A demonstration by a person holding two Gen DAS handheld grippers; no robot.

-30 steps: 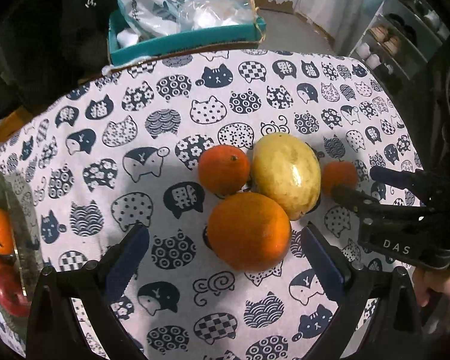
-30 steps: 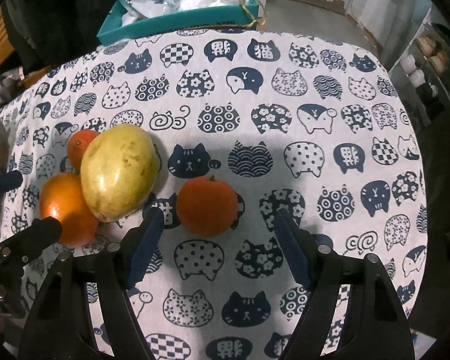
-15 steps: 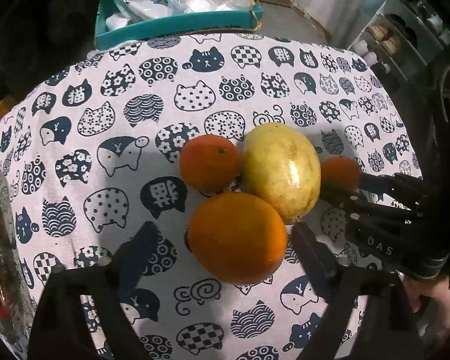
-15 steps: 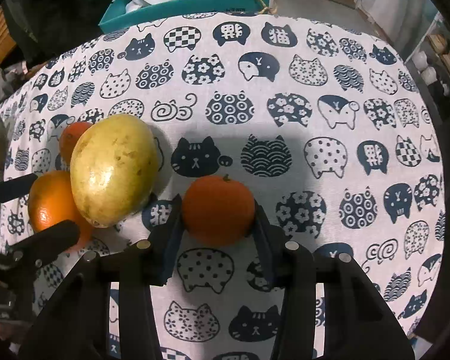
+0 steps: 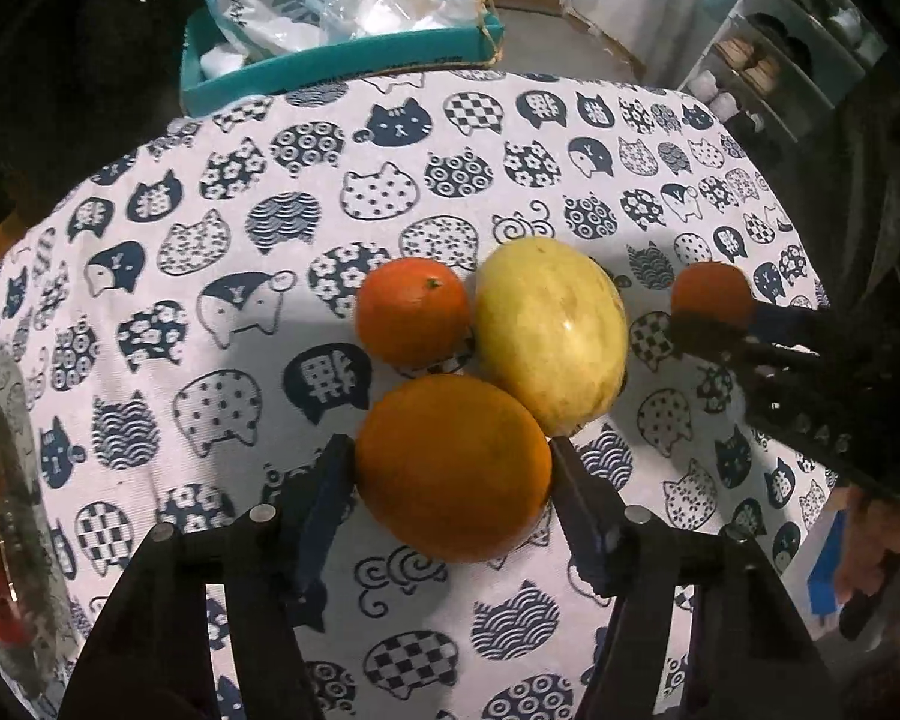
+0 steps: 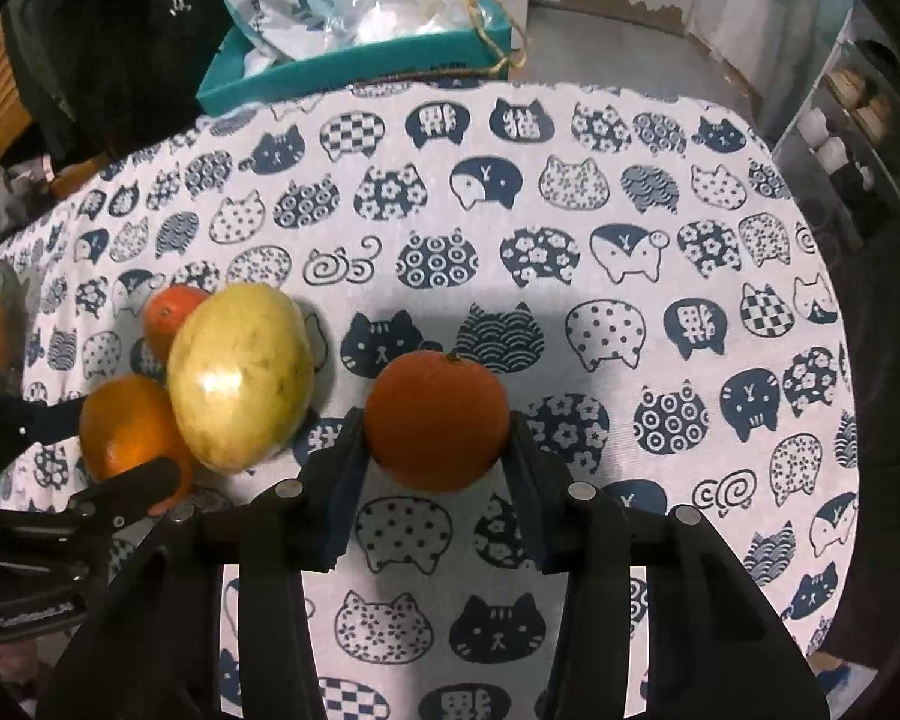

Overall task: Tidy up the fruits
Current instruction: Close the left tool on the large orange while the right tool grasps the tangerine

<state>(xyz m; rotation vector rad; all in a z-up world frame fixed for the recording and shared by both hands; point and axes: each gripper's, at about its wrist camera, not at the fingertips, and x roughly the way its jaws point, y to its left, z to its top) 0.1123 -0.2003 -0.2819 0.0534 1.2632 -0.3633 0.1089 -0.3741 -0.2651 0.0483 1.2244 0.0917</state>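
Observation:
A large orange (image 5: 453, 468) lies on the cat-print tablecloth (image 5: 210, 276). My left gripper (image 5: 450, 471) is shut on it, one pad on each side. A yellow mango (image 5: 549, 336) touches it behind, with a small tangerine (image 5: 413, 319) to the mango's left. My right gripper (image 6: 437, 426) is shut on another tangerine (image 6: 437, 420), to the right of the mango (image 6: 240, 378). That gripper and its tangerine (image 5: 711, 294) also show at the right of the left wrist view. The large orange (image 6: 129, 438) shows at the left of the right wrist view.
A glass bowl (image 5: 6, 480) with orange and red fruit sits at the table's left edge. A teal box (image 5: 330, 66) with plastic bags stands beyond the far edge. Shelves (image 5: 768, 72) stand at the far right.
Both grippers moved forward and closed. The left went from open around the large orange to shut on it. The right closed on the tangerine about half a second ago and holds it.

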